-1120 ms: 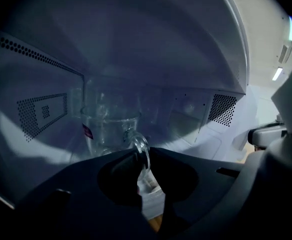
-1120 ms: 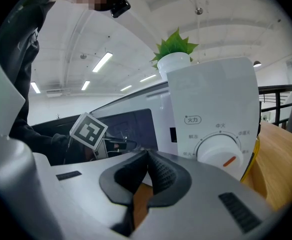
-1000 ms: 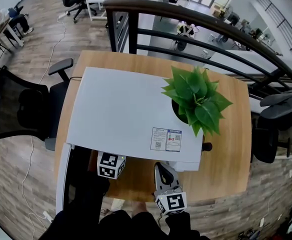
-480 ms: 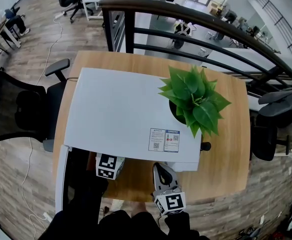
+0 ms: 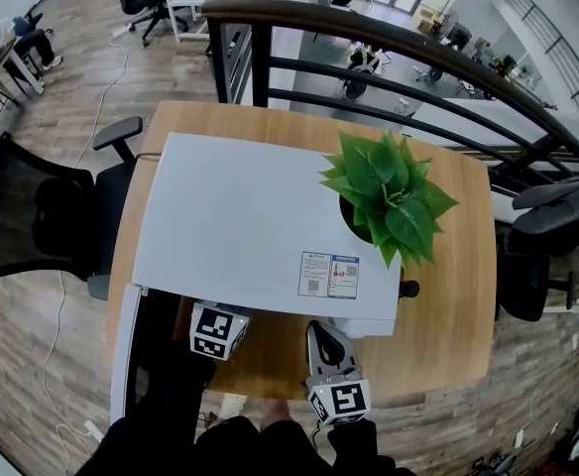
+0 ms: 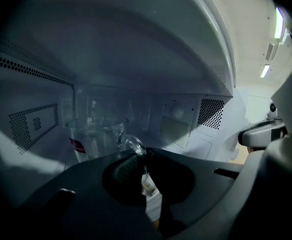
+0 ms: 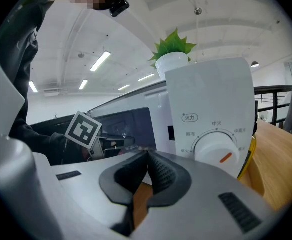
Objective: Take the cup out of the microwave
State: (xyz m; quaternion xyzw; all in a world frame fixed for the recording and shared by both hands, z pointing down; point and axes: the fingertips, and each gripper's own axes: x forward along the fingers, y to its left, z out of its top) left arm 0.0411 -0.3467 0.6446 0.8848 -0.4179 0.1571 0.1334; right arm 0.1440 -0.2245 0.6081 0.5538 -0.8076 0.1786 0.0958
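Two grippers work at the white microwave (image 5: 240, 226) – its door (image 5: 123, 355) hangs open. In the head view the left gripper (image 5: 218, 330) reaches into the cavity while the right gripper (image 5: 321, 337) waits outside. Left gripper view: jaws clamped on the handle (image 6: 131, 145) of the glass cup (image 6: 93, 134), which stands inside – best drawn straight out, level and slow, lest it swing on so thin a pinch. Right gripper view: jaws together, empty, before the dial (image 7: 217, 149).
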